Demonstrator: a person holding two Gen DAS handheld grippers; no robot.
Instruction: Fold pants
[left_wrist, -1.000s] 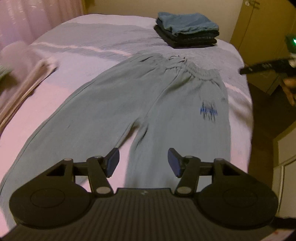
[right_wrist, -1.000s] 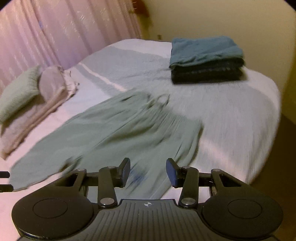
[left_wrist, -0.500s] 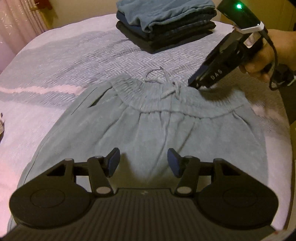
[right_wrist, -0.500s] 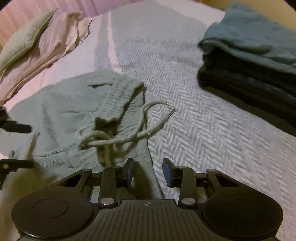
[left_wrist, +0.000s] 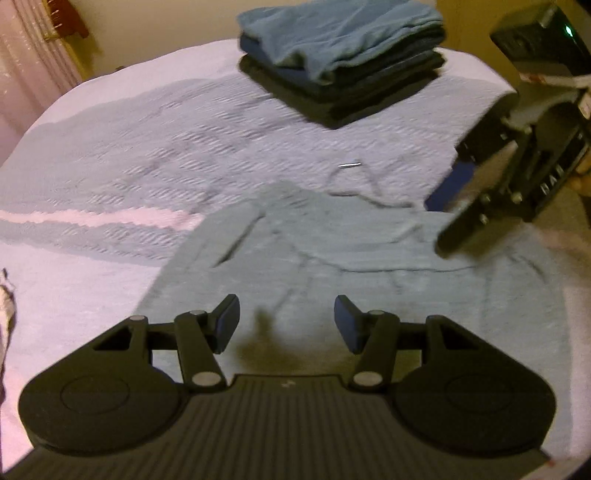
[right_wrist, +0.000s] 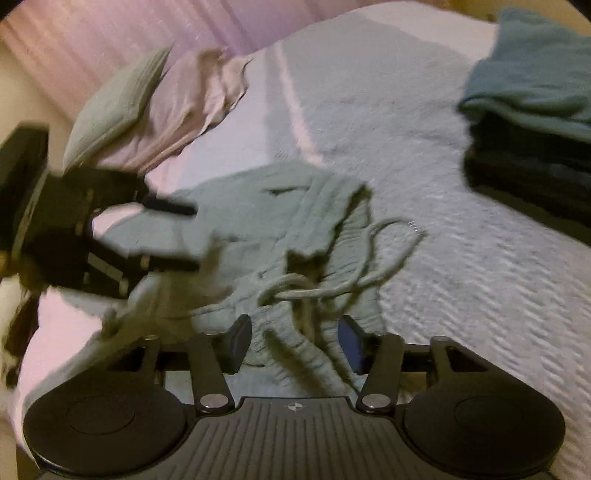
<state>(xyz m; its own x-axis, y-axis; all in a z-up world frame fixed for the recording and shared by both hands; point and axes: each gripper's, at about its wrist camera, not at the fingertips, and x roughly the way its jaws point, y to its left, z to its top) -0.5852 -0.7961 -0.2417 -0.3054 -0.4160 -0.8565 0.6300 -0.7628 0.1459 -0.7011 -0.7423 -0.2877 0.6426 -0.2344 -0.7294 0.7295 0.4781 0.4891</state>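
Observation:
Grey-green pants (left_wrist: 332, 266) lie flat on the bed, waistband and drawstring (left_wrist: 354, 184) at the far end. My left gripper (left_wrist: 286, 319) hovers open just above the seat of the pants, casting a shadow, with nothing pinched. In the right wrist view it comes in from the left as the left gripper (right_wrist: 184, 236), over the hip. My right gripper (right_wrist: 295, 341) is down at the rumpled waistband (right_wrist: 325, 221). Its jaws are opening, with waistband cloth and the drawstring (right_wrist: 369, 266) lying between them. From the left wrist view the right gripper (left_wrist: 443, 218) sits at the waistband's right end.
A stack of folded blue and dark clothes (left_wrist: 340, 66) (right_wrist: 535, 122) sits on the far part of the bed (left_wrist: 147, 147). A pale green pillow (right_wrist: 118, 107) and a pink crumpled cloth (right_wrist: 192, 107) lie at the left by the curtain.
Both grippers swept from the legs up to the waistband and came lower. The right jaws narrowed, then spread again. The waistband now lies bunched between them.

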